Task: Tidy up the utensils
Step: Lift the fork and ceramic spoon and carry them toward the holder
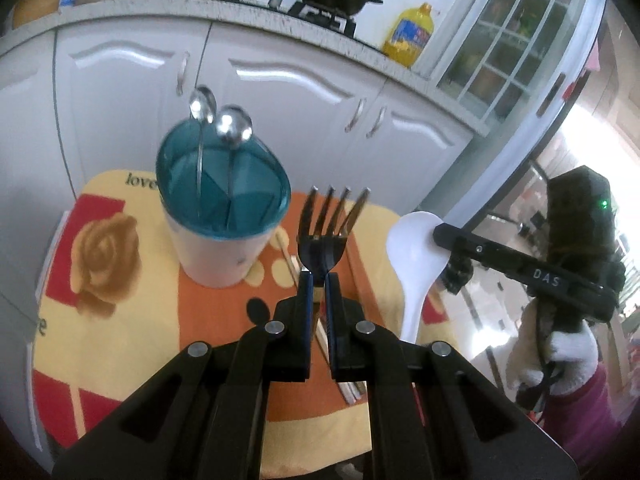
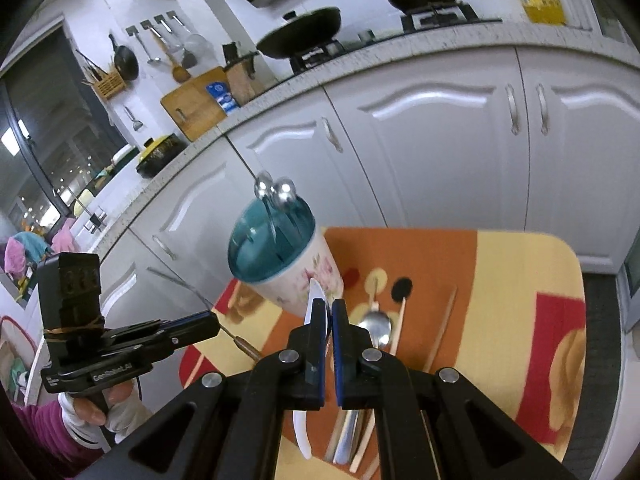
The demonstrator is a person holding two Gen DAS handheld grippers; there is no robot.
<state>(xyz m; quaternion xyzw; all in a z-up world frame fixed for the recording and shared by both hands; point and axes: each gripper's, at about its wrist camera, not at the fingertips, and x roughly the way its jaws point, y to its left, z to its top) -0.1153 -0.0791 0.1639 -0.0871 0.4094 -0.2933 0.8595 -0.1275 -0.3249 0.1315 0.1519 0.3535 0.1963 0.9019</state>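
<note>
Above the orange-and-yellow tablecloth (image 1: 120, 344), in the left wrist view, the left gripper (image 1: 318, 274) has its fingers pressed close on the neck of a dark metal fork (image 1: 328, 228), whose four tines point up and away from the camera. The fork is held in the air just to the right of the utensil holder (image 1: 220, 216), a white cup with a teal slotted lid, from which two metal spoons (image 1: 224, 120) stand bowl-up. Under the fingers, wooden chopsticks (image 1: 290, 264) lie on the cloth. To the right, the right gripper (image 1: 442, 236) comes in from the side, nipping the bowl of a white plastic spoon (image 1: 416, 256); its handle hangs downward.

Over the same table, in the right wrist view, the right gripper (image 2: 329, 304) is nearly closed, its two blue-edged fingers pinching the white plastic spoon (image 2: 316, 300) edge-on, with the handle trailing down below the fingers. The utensil holder (image 2: 292, 260) stands just beyond the fingertips, tilted in the fisheye. On the cloth to the right lie a metal spoon (image 2: 376, 326) and chopsticks (image 2: 442, 324). At the left edge, the left gripper (image 2: 216, 326) reaches in level, held by a hand (image 2: 100, 408) in a white glove, with the fork's handle end jutting from its fingers.
</note>
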